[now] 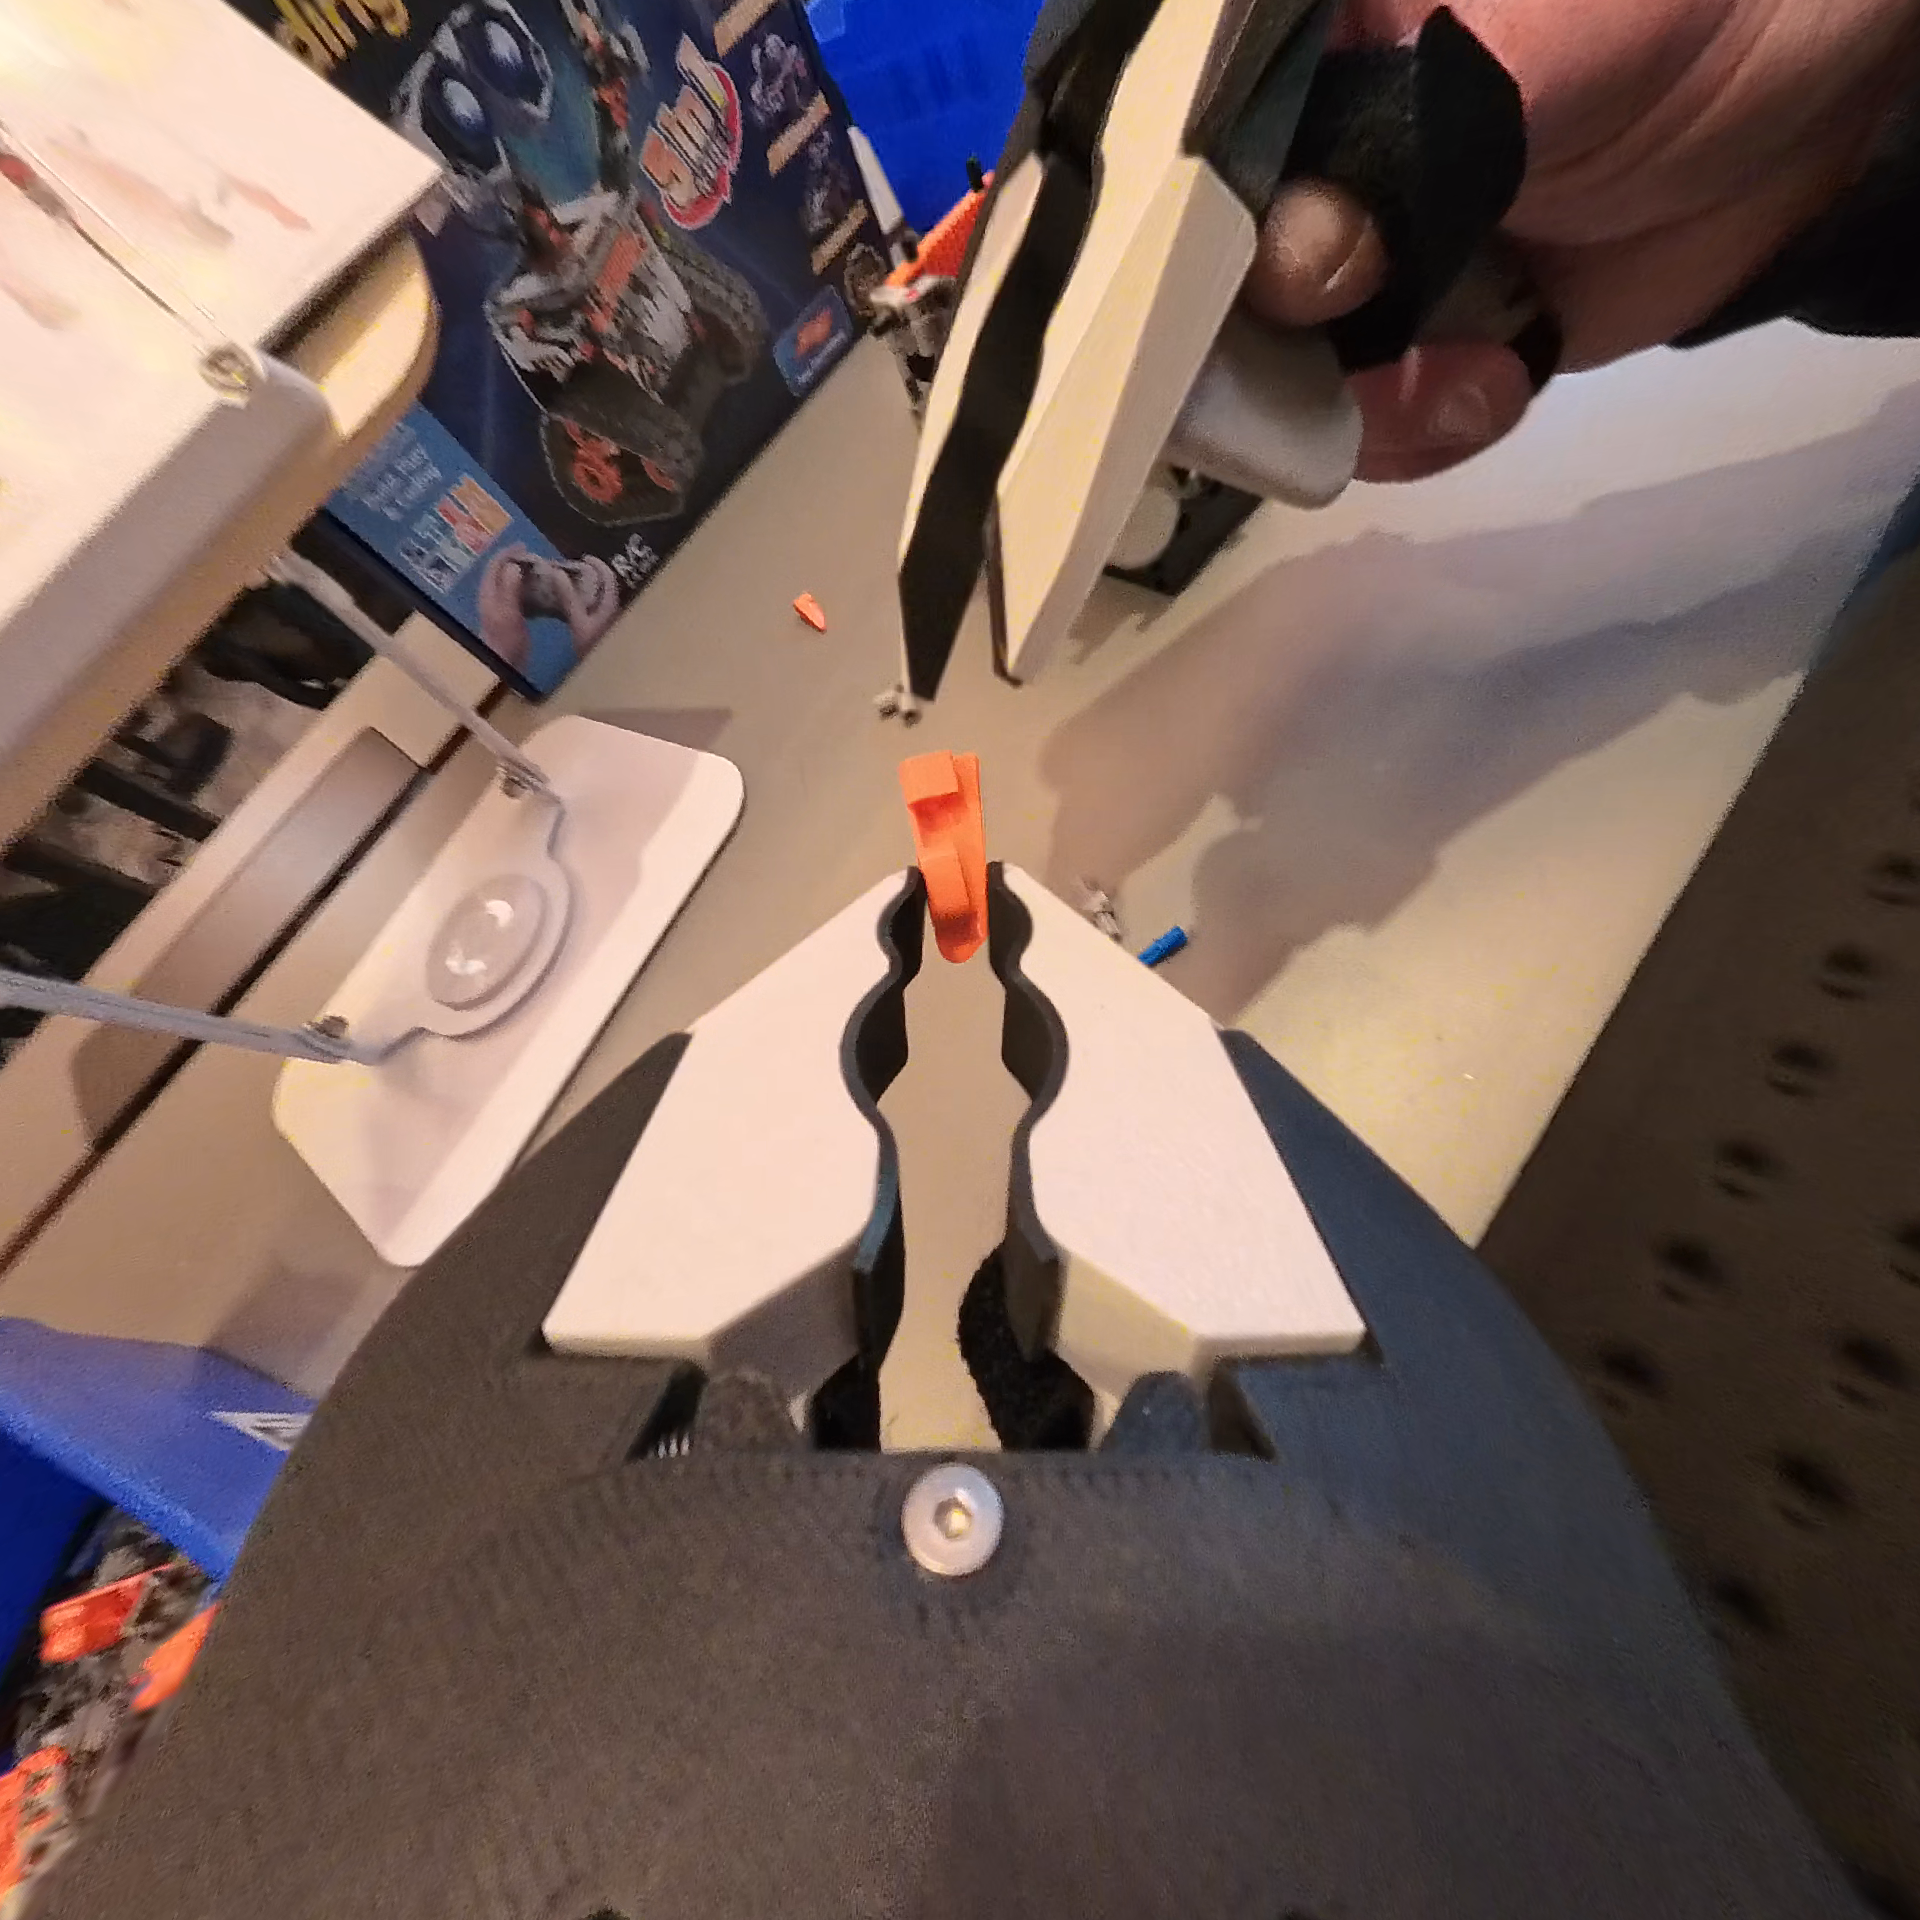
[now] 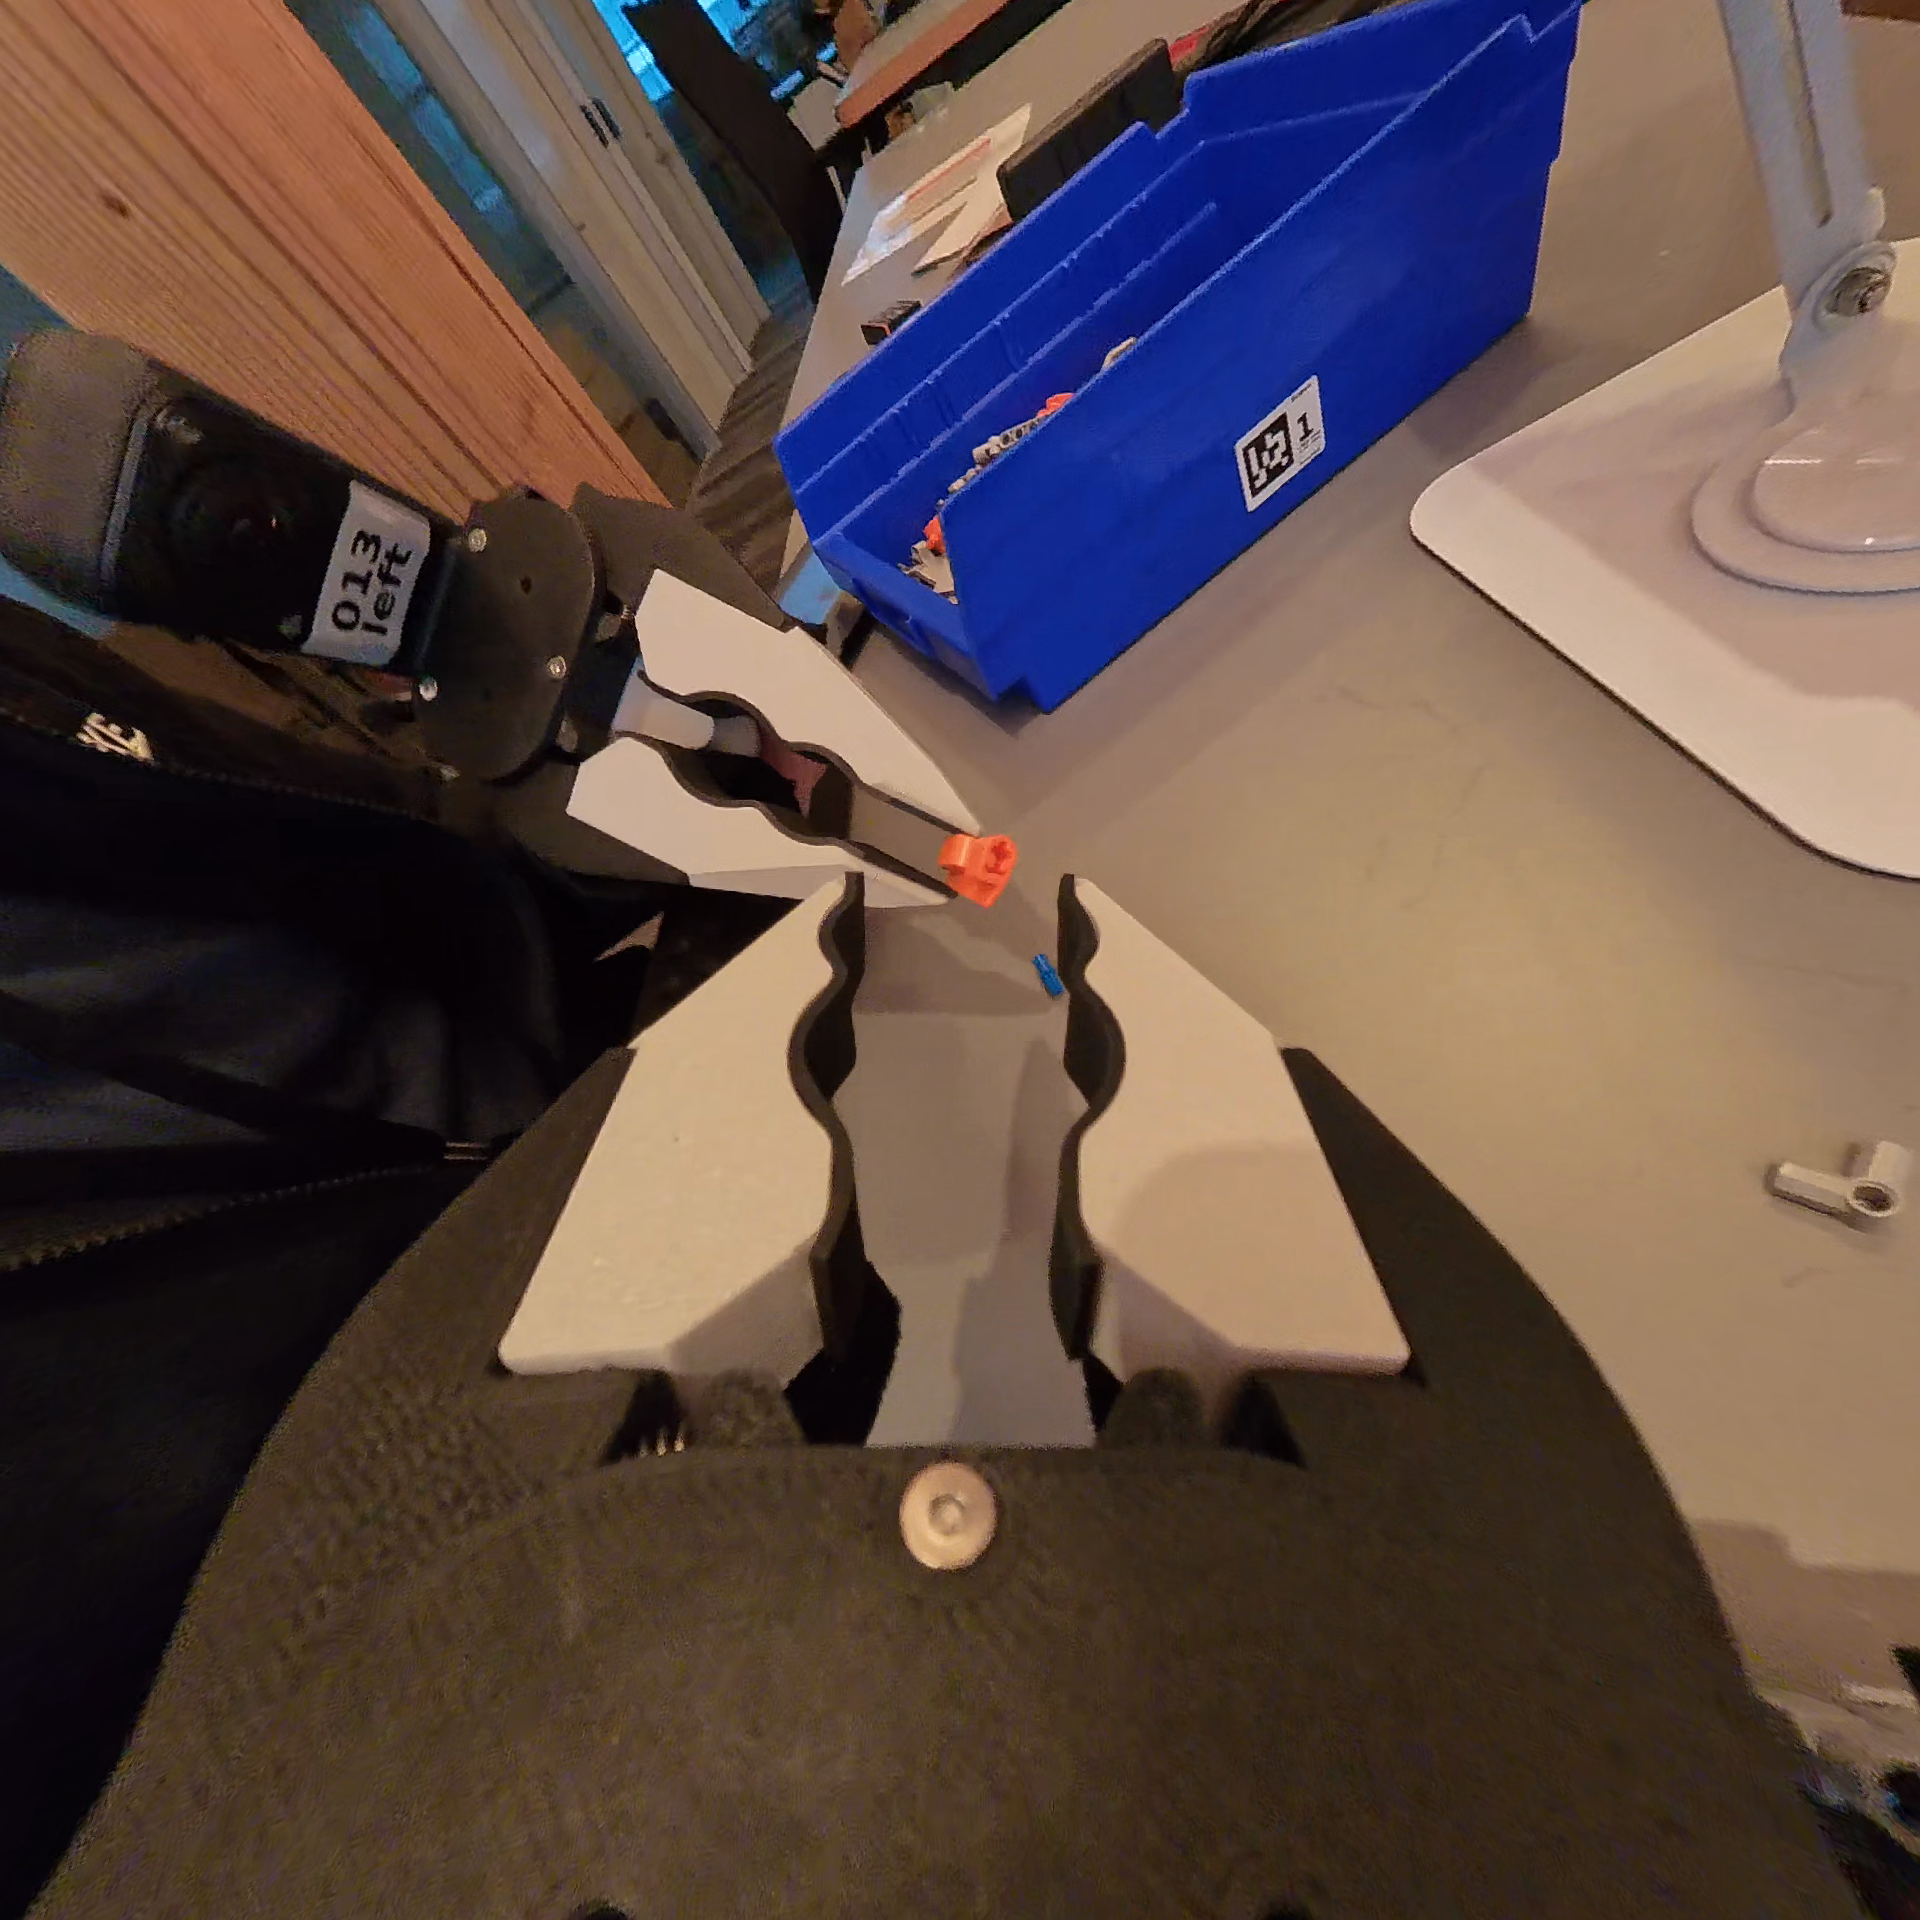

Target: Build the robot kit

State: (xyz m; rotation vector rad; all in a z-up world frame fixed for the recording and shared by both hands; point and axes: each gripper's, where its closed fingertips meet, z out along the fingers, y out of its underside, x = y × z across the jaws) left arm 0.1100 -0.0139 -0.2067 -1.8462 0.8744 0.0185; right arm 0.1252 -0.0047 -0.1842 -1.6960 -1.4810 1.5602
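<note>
A grey bench (image 2: 1403,831) is seen to carry all the items. A blue bin (image 2: 1195,416) with a square code label on its side is set at the far part of the bench in the right wrist view, and small loose parts are held inside it. A printed toy box (image 1: 623,281) is stood at the far left in the left wrist view, beside a white stand base (image 1: 499,997) fitted with a metal arm. The right tool (image 2: 961,894) is held with its fingers spread apart and nothing between them; in the left wrist view it (image 1: 961,665) is seen pointing down at the bench, gripped by a hand (image 1: 1507,239) in a black strap. The left tool (image 1: 954,873) is closed on a small orange connector piece (image 1: 948,862), which is pinched at the fingertips and raised above the bench; in the right wrist view the same piece (image 2: 979,860) is found just beyond the right tool's fingertips. A grey angled connector (image 2: 1844,1184) is laid on the bench well to the right. A small blue pin (image 2: 1045,977) is laid on the bench near the right tool's fingers. A small orange fragment (image 1: 810,611) is noted farther off.
</note>
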